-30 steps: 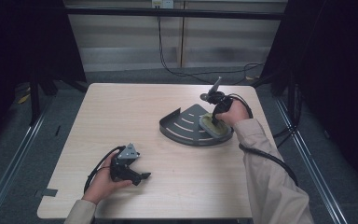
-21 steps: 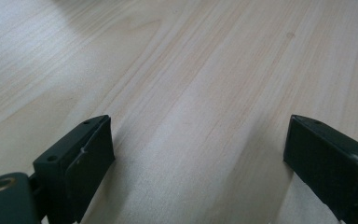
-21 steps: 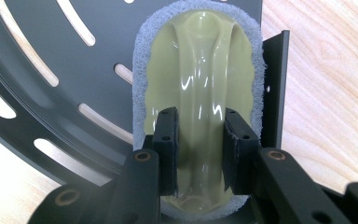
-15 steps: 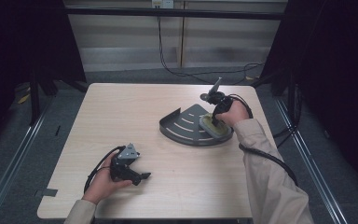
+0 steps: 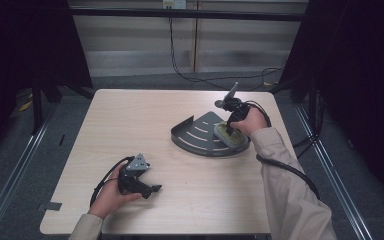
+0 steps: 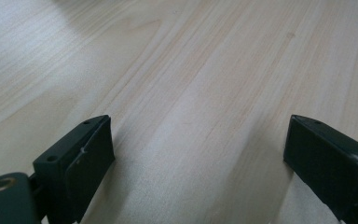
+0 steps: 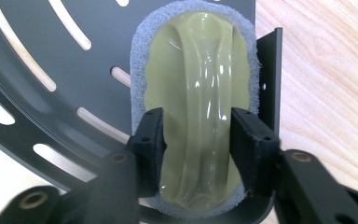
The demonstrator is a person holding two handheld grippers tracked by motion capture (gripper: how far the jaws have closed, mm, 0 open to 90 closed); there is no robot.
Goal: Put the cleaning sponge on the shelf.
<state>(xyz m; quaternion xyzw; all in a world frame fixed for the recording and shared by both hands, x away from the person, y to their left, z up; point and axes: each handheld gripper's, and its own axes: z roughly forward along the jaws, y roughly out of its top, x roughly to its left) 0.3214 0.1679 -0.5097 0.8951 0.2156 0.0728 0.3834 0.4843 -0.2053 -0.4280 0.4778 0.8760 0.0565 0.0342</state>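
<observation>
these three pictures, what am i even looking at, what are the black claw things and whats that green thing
A person sits at a wooden table, holding a hand-held gripper in each hand: a tool with two black jaws. One picture looks down from above the table. The other two come from small cameras riding on each gripper, looking along its jaws.

The left gripper rests low over bare wood, jaws wide apart, with nothing between them.

The right gripper is over a dark, fan-shaped metal tray with slots. In it lies an olive-green sponge on a grey scrubbing pad. The jaws stand at either side of the sponge and have just been opening. The pads look about level with its sides, so it seems released rather than squeezed.
</observation>
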